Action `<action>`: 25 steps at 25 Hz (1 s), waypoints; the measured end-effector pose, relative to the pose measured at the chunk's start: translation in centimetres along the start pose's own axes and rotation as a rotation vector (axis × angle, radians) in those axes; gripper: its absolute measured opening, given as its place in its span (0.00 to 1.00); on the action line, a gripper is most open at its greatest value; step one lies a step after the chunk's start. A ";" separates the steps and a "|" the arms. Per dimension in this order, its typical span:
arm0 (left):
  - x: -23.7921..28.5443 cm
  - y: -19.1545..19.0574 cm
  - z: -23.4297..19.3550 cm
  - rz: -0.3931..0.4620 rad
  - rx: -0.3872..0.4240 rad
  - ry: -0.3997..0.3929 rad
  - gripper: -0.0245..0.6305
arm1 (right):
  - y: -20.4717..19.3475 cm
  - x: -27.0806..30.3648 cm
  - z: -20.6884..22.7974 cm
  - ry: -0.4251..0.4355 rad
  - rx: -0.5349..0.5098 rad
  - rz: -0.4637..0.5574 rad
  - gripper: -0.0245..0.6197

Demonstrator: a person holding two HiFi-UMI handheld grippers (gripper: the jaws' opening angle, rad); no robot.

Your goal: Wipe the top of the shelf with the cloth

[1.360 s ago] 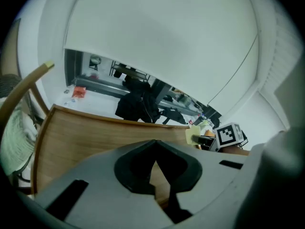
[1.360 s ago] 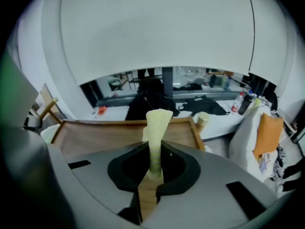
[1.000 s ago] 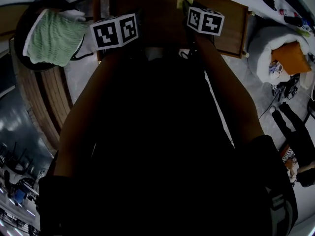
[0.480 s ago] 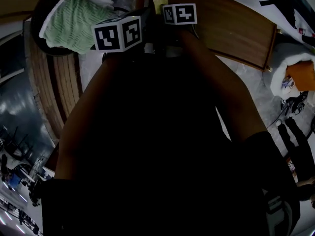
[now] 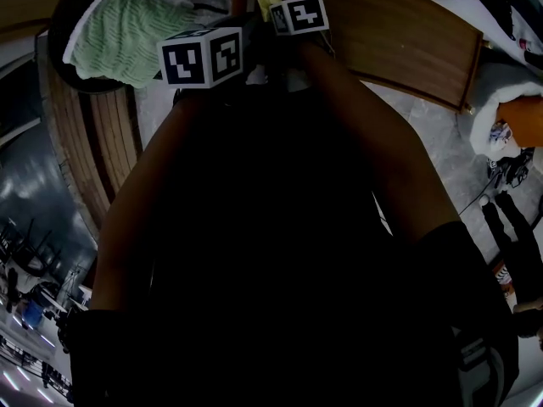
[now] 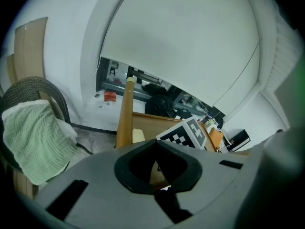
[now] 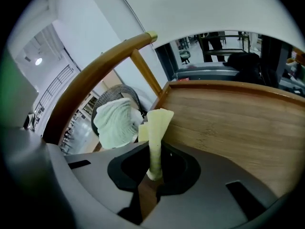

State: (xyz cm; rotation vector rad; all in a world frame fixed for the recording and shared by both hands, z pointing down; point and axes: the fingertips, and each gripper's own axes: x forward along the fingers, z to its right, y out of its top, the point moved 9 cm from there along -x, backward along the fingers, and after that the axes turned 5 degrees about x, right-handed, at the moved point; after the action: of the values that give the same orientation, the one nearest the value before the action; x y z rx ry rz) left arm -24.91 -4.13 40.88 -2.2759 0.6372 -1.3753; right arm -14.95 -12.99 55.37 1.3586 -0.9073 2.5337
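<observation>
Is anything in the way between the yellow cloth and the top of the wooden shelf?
No, nothing that shows. The right gripper pinches the pale yellow cloth right at a corner of the brown wooden shelf top, and the wood next to the cloth looks bare.

Right gripper held the cloth at the shelf edge

The right gripper [image 7: 153,174] had its jaws closed on a pale yellow cloth [image 7: 157,128], which stood upright by the wooden shelf top [image 7: 228,123]. Behind it a green towel [image 7: 116,123] lay on a dark woven chair [image 7: 128,90].
</observation>
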 end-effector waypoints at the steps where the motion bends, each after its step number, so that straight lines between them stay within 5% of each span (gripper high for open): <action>1: 0.3 -0.1 0.2 -0.005 0.001 -0.003 0.06 | -0.2 -0.2 0.4 0.002 0.007 -0.002 0.11; 25: 14.4 -2.4 16.0 -0.108 -0.086 -0.140 0.06 | -8.1 -17.9 22.5 -0.230 0.109 -0.041 0.11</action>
State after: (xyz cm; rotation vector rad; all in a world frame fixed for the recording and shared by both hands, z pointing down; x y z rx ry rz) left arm -4.31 -8.71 45.51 -2.4823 0.5444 -1.2435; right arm 14.75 -16.06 54.13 1.7109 -0.7767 2.4647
